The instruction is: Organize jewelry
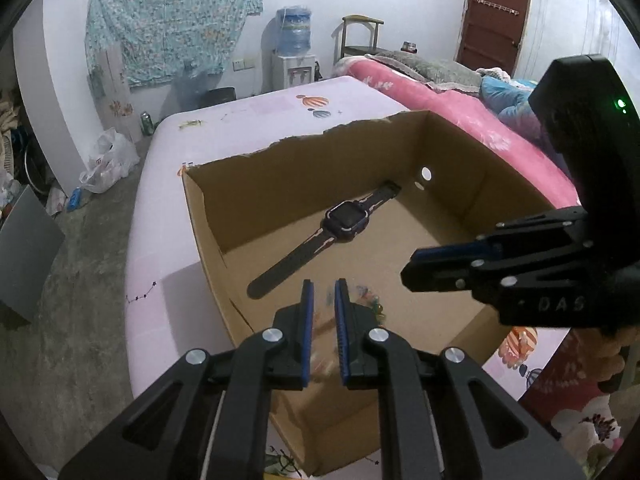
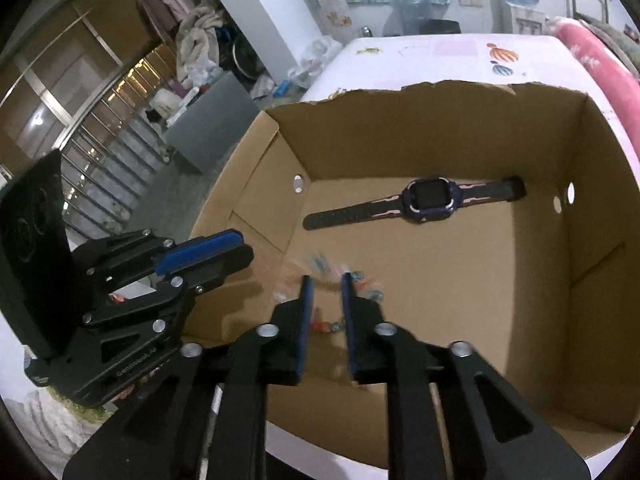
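A dark smartwatch with a purple case and pink-marked strap [image 1: 347,222] lies flat inside an open cardboard box [image 1: 280,168]; it also shows in the right wrist view [image 2: 430,199]. A blurred, colourful beaded piece [image 2: 340,276] is in the box just below my grippers; it also shows in the left wrist view [image 1: 366,300]. My left gripper [image 1: 324,286] hovers over the box's near edge, jaws slightly apart and empty. My right gripper [image 2: 326,280] hovers above the beaded piece, jaws slightly apart and empty. Each gripper shows in the other's view [image 1: 416,268] [image 2: 236,248].
The box [image 2: 600,208] stands on a table with a pale pink printed cloth [image 1: 280,104]. A pink-covered bed [image 1: 460,108] runs along the right. A water dispenser [image 1: 294,52], a chair and a brown door are at the back. Bags and clutter lie on the floor at left.
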A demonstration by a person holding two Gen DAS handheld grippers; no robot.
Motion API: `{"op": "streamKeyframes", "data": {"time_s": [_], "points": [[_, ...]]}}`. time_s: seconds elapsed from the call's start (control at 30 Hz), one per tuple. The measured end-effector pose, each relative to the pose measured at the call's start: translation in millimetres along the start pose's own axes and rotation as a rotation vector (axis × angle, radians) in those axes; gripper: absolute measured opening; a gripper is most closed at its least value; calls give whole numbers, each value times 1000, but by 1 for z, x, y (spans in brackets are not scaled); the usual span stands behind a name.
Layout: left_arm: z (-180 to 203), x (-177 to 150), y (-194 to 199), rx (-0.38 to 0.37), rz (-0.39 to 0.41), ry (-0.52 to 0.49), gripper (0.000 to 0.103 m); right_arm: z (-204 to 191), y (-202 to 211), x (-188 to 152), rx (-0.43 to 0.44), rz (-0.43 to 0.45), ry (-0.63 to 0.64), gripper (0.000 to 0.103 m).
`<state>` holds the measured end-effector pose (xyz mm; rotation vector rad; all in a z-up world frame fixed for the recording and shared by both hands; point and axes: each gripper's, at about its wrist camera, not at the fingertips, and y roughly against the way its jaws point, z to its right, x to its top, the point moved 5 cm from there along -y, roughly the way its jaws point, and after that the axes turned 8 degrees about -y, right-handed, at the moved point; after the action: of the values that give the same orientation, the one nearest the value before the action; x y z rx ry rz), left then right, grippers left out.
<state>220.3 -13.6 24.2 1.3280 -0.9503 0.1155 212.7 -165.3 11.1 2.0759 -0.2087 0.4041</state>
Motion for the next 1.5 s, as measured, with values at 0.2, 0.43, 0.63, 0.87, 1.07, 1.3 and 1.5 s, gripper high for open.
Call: {"op": "streamKeyframes", "data": {"time_s": [0.2,0.43,0.63,0.87,1.07,1.3,1.5], "points": [[-9,-9,22,38,39,34,40,16,37,0,48,93,-66,37],[-26,-30,66,69,141,141,88,60,123,-20,11,339,-154,64],[-22,-60,62,-85,130,297,95,119,148,-49,-36,426,-352,70],[-15,-69,30,-173,75,412,95,143,114,-59,0,338,-458,70],[-1,-58,22,-271,96,447,95,130,112,-58,24,322,-417,72],[6,-51,20,-202,85,424,96,129,113,-60,25,319,-410,73],[3,-46,16,-190,86,421,96,131,112,-58,21,320,-410,73]]}}
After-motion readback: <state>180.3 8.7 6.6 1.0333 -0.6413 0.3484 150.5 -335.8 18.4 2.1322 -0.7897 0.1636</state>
